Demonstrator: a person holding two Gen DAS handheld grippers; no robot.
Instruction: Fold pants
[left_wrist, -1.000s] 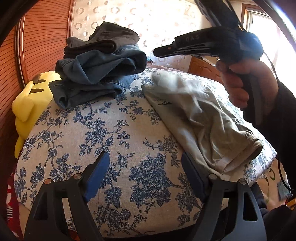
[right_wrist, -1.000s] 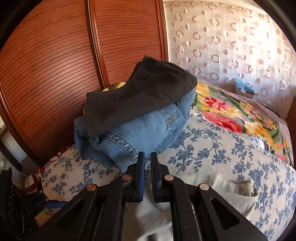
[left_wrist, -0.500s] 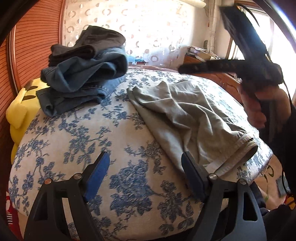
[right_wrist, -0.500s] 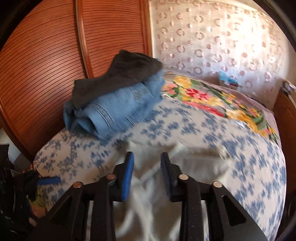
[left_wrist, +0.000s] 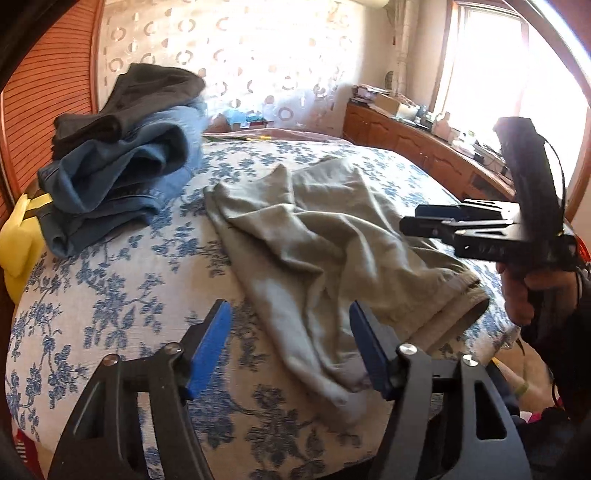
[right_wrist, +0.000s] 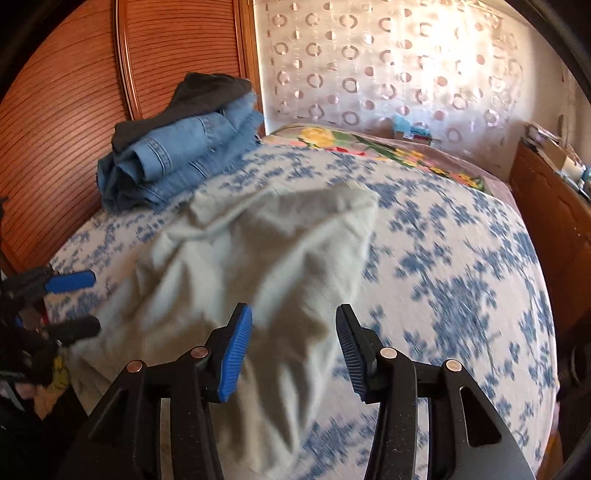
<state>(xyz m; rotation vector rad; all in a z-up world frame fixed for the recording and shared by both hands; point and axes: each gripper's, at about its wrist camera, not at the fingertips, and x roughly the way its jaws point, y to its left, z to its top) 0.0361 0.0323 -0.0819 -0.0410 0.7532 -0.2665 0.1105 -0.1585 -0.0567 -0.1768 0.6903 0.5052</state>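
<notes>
Crumpled khaki pants (left_wrist: 325, 243) lie on the blue-flowered bed cover (left_wrist: 110, 295), one leg end near the bed's front edge. My left gripper (left_wrist: 290, 350) hovers over that near leg, its jaws closing. The cloth lies below and between the blue pads, which do not press on it. My right gripper (right_wrist: 293, 354) hangs above the pants (right_wrist: 258, 258) with its jaws opening and nothing held. In the left wrist view the right gripper (left_wrist: 410, 218) shows at the right, held in a hand (left_wrist: 524, 295) over the waistband side. My left gripper (right_wrist: 79, 302) shows at the left edge of the right wrist view.
A stack of folded jeans and dark pants (left_wrist: 122, 173) sits at the bed's back left, by the wooden wardrobe (right_wrist: 55, 110). A yellow plush toy (left_wrist: 18, 236) lies beside the bed on the left. A wooden dresser (left_wrist: 424, 147) runs along the right.
The right gripper has opened, let go of the pants and swung back and down to the right. The pants now lie spread and rumpled. The left gripper's jaws have narrowed and it has shifted sideways.
</notes>
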